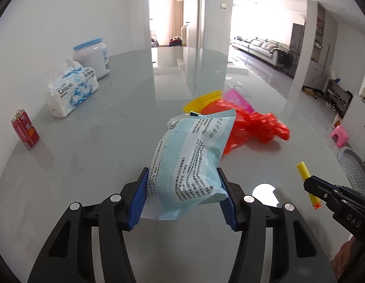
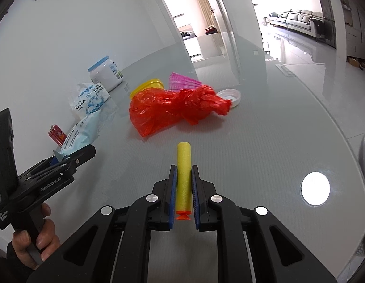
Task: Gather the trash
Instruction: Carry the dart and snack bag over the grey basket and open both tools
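My left gripper (image 1: 182, 176) is shut on a pale blue wet-wipe packet (image 1: 194, 155) and holds it above the glass table; the packet also shows in the right wrist view (image 2: 81, 134). My right gripper (image 2: 184, 172) is shut on a yellow foam dart (image 2: 183, 176) with an orange tip, also held above the table; the dart shows at the right of the left wrist view (image 1: 307, 181). A crumpled red plastic bag (image 2: 173, 108) lies on the table ahead of both grippers, with a yellow lid (image 2: 147, 86), a pink mesh piece (image 2: 182, 81) and a white cap (image 2: 232, 96) around it.
A red can (image 1: 25, 132), a tissue pack (image 1: 71, 89) and a white jar with a blue lid (image 1: 94, 56) stand along the wall at the left. A grey perforated basket (image 1: 354, 167) sits below the table's right edge. The table (image 1: 92, 141) is round and glossy.
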